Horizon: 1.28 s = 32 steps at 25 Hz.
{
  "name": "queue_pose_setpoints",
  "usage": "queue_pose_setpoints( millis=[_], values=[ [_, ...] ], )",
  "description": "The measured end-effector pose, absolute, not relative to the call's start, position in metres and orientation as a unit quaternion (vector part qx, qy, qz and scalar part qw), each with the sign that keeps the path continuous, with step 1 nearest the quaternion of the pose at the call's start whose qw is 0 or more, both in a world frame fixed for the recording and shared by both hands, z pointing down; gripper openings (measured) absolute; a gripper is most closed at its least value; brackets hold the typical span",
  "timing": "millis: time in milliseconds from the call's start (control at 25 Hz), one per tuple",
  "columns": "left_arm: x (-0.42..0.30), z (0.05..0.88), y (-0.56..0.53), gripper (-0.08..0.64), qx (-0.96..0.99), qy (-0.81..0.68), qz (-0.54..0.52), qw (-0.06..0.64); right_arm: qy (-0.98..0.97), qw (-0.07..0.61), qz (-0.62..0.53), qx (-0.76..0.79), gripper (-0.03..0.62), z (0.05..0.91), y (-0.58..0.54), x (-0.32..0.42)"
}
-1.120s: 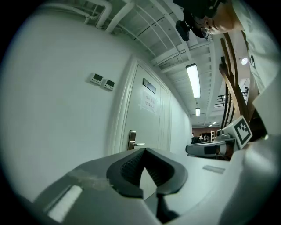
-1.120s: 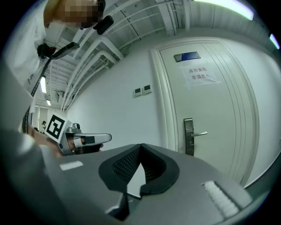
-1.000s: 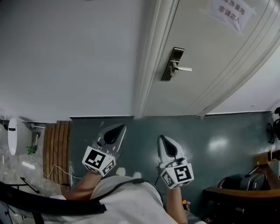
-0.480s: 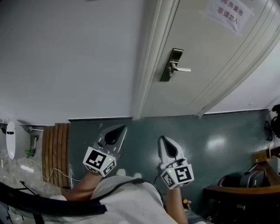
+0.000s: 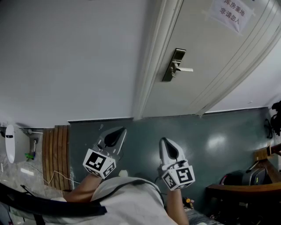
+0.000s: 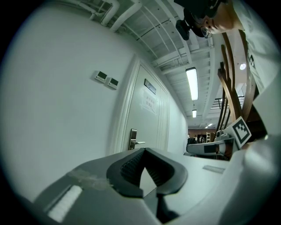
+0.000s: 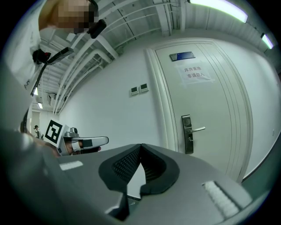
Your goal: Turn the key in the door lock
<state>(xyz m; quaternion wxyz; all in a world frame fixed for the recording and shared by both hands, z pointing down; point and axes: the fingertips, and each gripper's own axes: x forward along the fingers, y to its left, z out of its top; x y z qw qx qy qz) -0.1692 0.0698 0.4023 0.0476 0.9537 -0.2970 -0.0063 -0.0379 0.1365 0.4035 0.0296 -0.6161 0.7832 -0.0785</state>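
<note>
Door lock [image 5: 175, 65], a metal plate with a lever handle, sits on the white door [image 5: 210, 83], well ahead of both grippers. The left gripper [image 5: 119, 132] and right gripper [image 5: 164, 141] are clenched on nothing, above a glossy dark floor [image 5: 219, 136]. A paper notice [image 5: 232, 13] on the door carries two lines of Chinese characters. A plain white wall [image 5: 66, 57] lies to the left.
</note>
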Motion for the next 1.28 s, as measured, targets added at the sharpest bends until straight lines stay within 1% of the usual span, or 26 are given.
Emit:
queue_pose_setpoints(
  millis=[360,640,880,1280],
  values=[
    [-0.202,0.405,0.065,0.003,0.951,-0.305,-0.007,0.047,0.781,0.037,-0.081,-0.618,0.008,0.402,0.134,-0.058],
    [-0.205,0.405,0.057,0.003,0.951,-0.307,-0.006,0.046,0.777,0.038,-0.087,-0.622,0.008,0.405,0.126,-0.054],
    [-0.192,0.411,0.042,0.003,0.949,-0.312,-0.004,0.048,0.780,0.042,-0.087,-0.618,0.008,0.409,0.110,-0.042],
    [-0.139,0.408,-0.008,0.003,0.947,-0.319,0.001,0.043,0.787,0.045,-0.100,-0.607,0.008,0.417,0.054,0.011]
  ],
)
